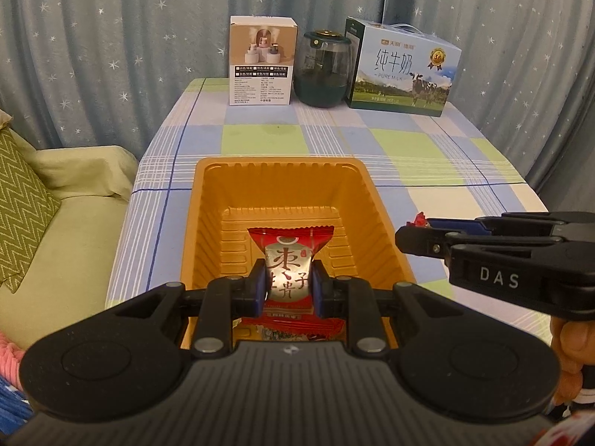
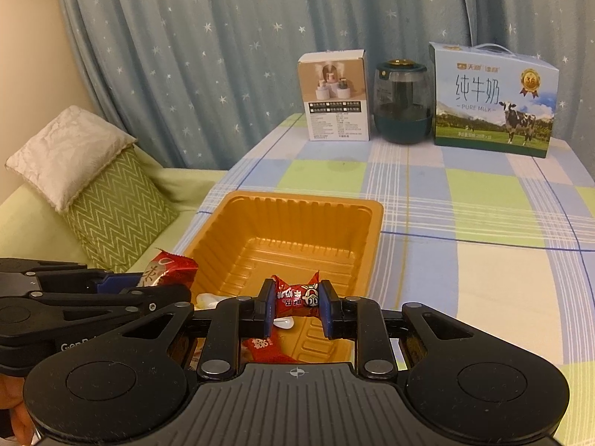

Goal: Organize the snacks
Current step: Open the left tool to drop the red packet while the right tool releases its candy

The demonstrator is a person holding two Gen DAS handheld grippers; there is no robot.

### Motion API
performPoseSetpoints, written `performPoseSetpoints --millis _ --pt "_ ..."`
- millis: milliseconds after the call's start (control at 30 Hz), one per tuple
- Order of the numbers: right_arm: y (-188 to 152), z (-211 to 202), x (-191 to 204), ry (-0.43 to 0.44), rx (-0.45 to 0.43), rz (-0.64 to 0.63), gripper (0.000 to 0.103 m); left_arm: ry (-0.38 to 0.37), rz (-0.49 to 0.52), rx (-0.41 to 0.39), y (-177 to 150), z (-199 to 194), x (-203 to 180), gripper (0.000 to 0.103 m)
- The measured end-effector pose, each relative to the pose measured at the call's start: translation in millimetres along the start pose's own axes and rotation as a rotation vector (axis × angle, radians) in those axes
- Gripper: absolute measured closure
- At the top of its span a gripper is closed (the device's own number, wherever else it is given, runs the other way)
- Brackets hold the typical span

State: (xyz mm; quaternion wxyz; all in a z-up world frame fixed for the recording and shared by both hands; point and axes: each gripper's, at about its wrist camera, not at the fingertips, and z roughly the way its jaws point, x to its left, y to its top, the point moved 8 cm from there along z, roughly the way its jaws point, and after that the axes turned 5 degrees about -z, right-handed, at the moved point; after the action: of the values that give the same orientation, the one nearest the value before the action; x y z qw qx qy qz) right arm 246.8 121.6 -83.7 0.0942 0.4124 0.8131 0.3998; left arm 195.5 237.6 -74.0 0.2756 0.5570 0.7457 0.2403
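- While both snacks hang over the orange tray [image 1: 375, 200], the left gripper [image 1: 288, 290] pinches the red date packet [image 1: 288, 264], ready for dropping.
- Right gripper [image 2: 295, 306] clamps a small red candy [image 2: 297, 295] above the tray's near corner.

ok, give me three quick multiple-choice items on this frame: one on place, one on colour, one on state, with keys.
1. Where does the milk box stand?
A. far edge of the table
B. inside the tray
C. on the sofa

2. What colour is the tray?
A. blue
B. orange
C. white

3. What is the left gripper doing?
A. open, empty
B. shut on a red snack packet
C. shut on a spoon

Key: 1 A, beside the jar by the curtain; 2 B, orange walls; 3 B, pads press the red snack packet.
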Motion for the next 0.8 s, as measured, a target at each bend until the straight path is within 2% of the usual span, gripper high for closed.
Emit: performPoseSetpoints --millis 800 --pt "7 32 -13 -0.001 0.035 0.009 0.079 0.000 0.024 0.034 25 44 10 0.081"
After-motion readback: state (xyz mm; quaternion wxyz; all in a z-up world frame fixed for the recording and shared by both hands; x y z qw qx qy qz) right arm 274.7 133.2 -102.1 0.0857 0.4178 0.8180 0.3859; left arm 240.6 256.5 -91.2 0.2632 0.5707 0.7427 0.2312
